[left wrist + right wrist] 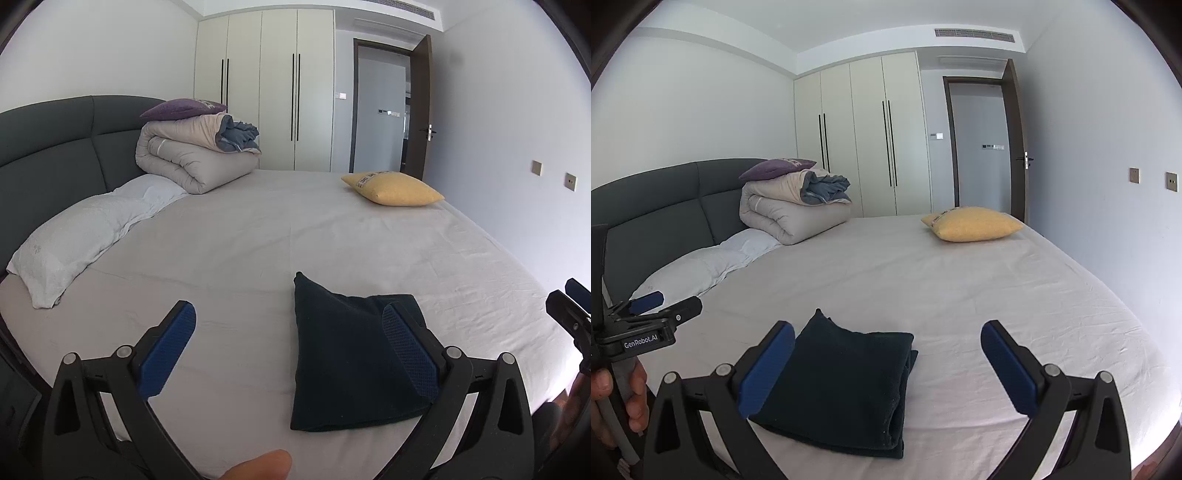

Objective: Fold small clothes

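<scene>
A dark navy garment [343, 354] lies folded into a compact stack on the pale bed sheet [258, 240], near the front edge. It also shows in the right wrist view [842, 384], with its folded layers visible on the right side. My left gripper [290, 321] is open and empty, held above the sheet; its right finger [406, 343] overlaps the garment in view. My right gripper [888, 339] is open and empty, hovering just above and right of the garment. The left gripper also shows at the left edge of the right wrist view [665, 306].
A white pillow [81, 236] lies along the dark grey headboard [48, 155]. A rolled beige duvet [192, 158] with a purple cushion [181, 109] sits at the back. A yellow cushion [395, 188] lies at the far right. Wardrobe and open door stand behind.
</scene>
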`<state>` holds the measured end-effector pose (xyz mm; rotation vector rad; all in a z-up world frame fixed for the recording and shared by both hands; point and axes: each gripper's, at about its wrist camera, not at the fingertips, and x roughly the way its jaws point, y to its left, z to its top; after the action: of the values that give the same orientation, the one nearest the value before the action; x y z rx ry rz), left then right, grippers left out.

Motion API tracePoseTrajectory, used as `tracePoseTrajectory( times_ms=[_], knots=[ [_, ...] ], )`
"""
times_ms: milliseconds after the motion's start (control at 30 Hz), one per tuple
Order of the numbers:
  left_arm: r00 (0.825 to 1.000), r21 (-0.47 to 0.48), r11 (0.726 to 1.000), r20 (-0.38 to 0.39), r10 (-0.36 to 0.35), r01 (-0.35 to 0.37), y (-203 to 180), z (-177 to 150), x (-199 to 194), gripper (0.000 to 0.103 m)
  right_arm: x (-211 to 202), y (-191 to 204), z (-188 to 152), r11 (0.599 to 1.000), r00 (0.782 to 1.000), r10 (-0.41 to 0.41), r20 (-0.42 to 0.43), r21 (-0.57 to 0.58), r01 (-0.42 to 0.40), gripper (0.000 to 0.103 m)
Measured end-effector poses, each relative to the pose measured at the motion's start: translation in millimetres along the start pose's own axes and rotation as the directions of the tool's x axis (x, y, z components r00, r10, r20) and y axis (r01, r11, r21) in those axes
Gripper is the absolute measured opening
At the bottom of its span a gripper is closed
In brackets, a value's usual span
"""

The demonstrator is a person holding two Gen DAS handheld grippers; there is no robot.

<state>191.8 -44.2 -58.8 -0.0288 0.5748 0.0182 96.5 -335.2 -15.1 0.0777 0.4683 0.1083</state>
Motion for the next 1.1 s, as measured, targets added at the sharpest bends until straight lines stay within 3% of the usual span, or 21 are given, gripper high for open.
tracePoseTrajectory(
  times_ms=[133,300,467,700,1100],
  knots=[
    [0.998,0.031,0.999,-0.054,0.019,-0.017,-9.7,-27.0,1.4,0.103,5.3,0.4,-11.7,1.000,0.997,-0.015,-0.071,0.027,0.017,0.103],
    [0.989,0.017,0.999,-0.140,0.053,-0.051,-17.2,-61.3,42.7,0.103,28.0,-7.3,-35.9,0.995,0.979,-0.046,-0.198,0.083,0.063,0.103],
    [0.976,-0.003,1.000,-0.218,0.007,-0.008,-11.8,-78.8,81.2,0.103,39.9,-12.4,-58.0,0.986,0.954,-0.091,-0.287,0.111,0.128,0.103],
    [0.959,-0.009,1.000,-0.281,-0.015,0.013,-7.0,-98.8,108.9,0.103,55.9,-2.2,-72.7,0.988,0.929,-0.109,-0.355,0.066,0.141,0.103],
    [0.946,-0.011,1.000,-0.324,-0.008,0.005,-0.5,-115.5,135.0,0.103,72.2,6.2,-98.6,0.988,0.890,-0.097,-0.445,0.067,0.141,0.103]
  ],
)
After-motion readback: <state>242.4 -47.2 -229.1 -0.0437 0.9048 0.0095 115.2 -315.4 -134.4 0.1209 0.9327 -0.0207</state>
